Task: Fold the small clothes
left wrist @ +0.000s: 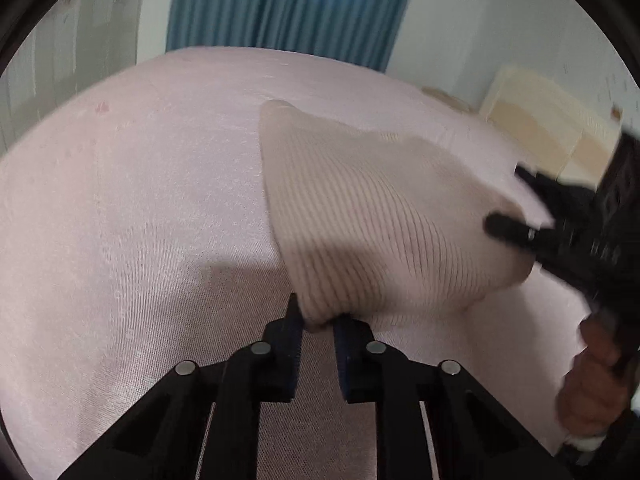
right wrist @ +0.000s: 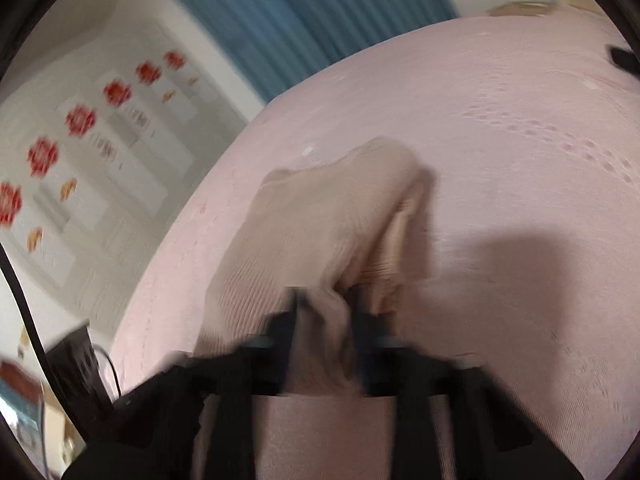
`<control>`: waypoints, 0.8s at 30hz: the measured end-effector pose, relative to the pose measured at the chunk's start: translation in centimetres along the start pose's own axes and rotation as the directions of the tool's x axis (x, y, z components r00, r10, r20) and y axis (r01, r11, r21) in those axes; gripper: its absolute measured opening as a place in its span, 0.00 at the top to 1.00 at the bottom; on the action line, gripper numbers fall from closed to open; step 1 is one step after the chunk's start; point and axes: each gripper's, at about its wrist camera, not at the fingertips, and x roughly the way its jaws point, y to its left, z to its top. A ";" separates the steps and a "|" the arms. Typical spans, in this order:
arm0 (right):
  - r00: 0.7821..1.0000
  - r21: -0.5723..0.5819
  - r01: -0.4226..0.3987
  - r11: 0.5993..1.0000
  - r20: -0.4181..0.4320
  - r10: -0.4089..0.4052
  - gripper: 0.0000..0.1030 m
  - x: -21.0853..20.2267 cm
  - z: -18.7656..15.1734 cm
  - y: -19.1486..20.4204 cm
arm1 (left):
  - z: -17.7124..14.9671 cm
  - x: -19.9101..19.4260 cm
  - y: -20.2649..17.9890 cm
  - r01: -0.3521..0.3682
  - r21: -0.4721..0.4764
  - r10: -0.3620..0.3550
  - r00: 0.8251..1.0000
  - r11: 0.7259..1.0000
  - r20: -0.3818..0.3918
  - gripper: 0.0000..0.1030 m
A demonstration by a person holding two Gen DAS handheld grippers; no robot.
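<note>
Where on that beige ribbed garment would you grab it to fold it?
At two edge points of the beige ribbed garment, from the near side, angled down onto the pink bed cover. It lies limp, so thin edges pinch easily. The left gripper and right gripper already do.

**A pink bed in a pale room with a blue curtain**

You are looking across a bed covered in a pale pink sheet (left wrist: 140, 200), its weave patterned with small holes on one side. Behind it hangs a blue pleated curtain (left wrist: 288, 4) against a white wall (left wrist: 452, 32). Off to one side you see a cream cabinet (left wrist: 540, 128). On the other side, red flower decorations (right wrist: 80, 120) run in a row along a pale panel. Soft shadows fall across the sheet.
</note>
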 end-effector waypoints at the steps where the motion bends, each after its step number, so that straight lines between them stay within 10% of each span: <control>1: 1.000 -0.016 0.009 1.000 0.025 -0.008 0.95 -0.3 0.0 0.1 | 0.0 0.0 0.6 0.011 -0.022 -0.011 1.000 1.000 -0.003 0.87; 8: 0.982 -0.027 0.162 0.986 -0.092 -0.164 0.95 1.7 -0.6 -0.9 | -0.6 1.0 0.7 0.004 -0.043 -0.006 0.999 0.999 -0.043 0.87; 14: 0.984 -0.126 0.142 0.982 0.121 -0.127 0.73 -0.8 1.2 2.4 | -0.6 1.3 1.5 0.026 -0.057 -0.030 0.997 0.998 -0.066 0.86; 18: 0.974 -0.037 0.224 0.974 0.038 -0.223 0.86 3.0 2.6 1.0 | 0.7 2.4 1.0 0.039 -0.067 -0.044 0.996 0.997 -0.071 0.86; 24: 0.980 -0.053 0.094 0.994 0.181 -0.083 0.88 -0.1 2.4 1.1 | 0.4 2.3 1.7 0.045 -0.058 -0.049 0.996 0.997 -0.075 0.86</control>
